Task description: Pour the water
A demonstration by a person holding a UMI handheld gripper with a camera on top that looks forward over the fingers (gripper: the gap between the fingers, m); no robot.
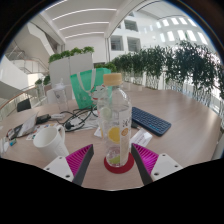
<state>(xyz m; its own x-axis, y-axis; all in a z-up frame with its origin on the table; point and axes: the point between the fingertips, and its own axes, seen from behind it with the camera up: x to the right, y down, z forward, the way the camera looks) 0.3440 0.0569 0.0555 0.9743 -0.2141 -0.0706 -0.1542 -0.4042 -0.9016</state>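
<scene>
The water bottle [117, 125] stood upright on the desk [185, 125], between the tool [113, 158]'s spread pink pads [79, 160] with gaps either side, a white cup [50, 138] to its left.

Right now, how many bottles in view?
1. A clear plastic bottle with an orange cap stands upright between the gripper fingers, on a red coaster. The clutter beyond on the table could hide others.

Camera rides the hand-held gripper [118, 160], facing forward; seemingly close above the table [185, 115].
</scene>
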